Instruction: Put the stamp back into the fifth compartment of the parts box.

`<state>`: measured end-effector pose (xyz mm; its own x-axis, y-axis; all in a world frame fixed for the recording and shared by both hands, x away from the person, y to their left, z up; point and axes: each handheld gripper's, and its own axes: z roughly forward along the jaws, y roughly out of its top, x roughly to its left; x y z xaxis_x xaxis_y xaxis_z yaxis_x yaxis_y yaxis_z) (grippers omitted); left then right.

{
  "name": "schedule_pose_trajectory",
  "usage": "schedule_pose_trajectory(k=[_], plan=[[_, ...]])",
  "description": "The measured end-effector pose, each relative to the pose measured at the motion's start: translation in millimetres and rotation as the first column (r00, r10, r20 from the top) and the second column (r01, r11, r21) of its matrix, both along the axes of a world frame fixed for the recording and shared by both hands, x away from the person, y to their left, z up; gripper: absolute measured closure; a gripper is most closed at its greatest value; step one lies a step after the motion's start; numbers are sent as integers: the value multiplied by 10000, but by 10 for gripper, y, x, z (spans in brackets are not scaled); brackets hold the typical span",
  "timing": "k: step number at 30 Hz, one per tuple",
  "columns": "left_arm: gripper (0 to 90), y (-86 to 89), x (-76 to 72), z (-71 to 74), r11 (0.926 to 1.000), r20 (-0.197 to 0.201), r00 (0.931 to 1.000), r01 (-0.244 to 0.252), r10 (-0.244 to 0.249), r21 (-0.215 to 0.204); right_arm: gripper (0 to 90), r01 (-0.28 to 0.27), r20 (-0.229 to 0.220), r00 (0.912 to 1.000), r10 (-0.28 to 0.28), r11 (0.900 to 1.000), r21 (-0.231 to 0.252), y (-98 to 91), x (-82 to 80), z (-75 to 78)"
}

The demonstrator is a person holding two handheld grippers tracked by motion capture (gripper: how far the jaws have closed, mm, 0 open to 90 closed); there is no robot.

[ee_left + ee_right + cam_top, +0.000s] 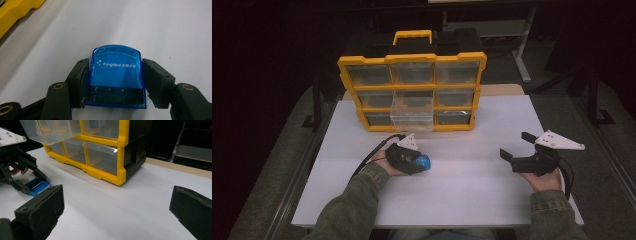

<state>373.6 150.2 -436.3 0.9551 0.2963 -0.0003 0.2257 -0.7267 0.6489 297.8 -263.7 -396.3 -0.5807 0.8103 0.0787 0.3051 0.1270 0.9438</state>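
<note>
High view: the left gripper (421, 161) pinches a blue stamp (424, 161) from both sides, low on the white table (462, 190), just in front of the yellow organizer (412, 92) with one drawer (412, 114) pulled out. The right gripper (515, 146) hovers wide apart, holding nothing.

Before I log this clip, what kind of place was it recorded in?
Probably a lab or workshop set up for recording, not a home. A bare white table stands in a dark room, a yellow parts organizer with clear drawers sits on it, and metal stand legs show behind.
</note>
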Motion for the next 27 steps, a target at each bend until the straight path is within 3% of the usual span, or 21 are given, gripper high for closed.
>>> schedule_pose_trajectory(k=[3, 14, 27], plan=[[413, -1, 0, 7, 10000, 21, 10000, 18, -18, 57, 0, 6, 13, 10000, -6, 10000, 9, -3, 0, 1], [415, 124, -9, 171, 9976, -258, 9992, -316, 300, -615, 0, 93, 40, 9999, -93, 10000, -17, -5, -2, 1], [416, 325, -129, 498, 9924, 67, 9994, -341, 352, -1180, 0, 96, 70, 9999, -95, 10000, -28, -9, -5, 4]])
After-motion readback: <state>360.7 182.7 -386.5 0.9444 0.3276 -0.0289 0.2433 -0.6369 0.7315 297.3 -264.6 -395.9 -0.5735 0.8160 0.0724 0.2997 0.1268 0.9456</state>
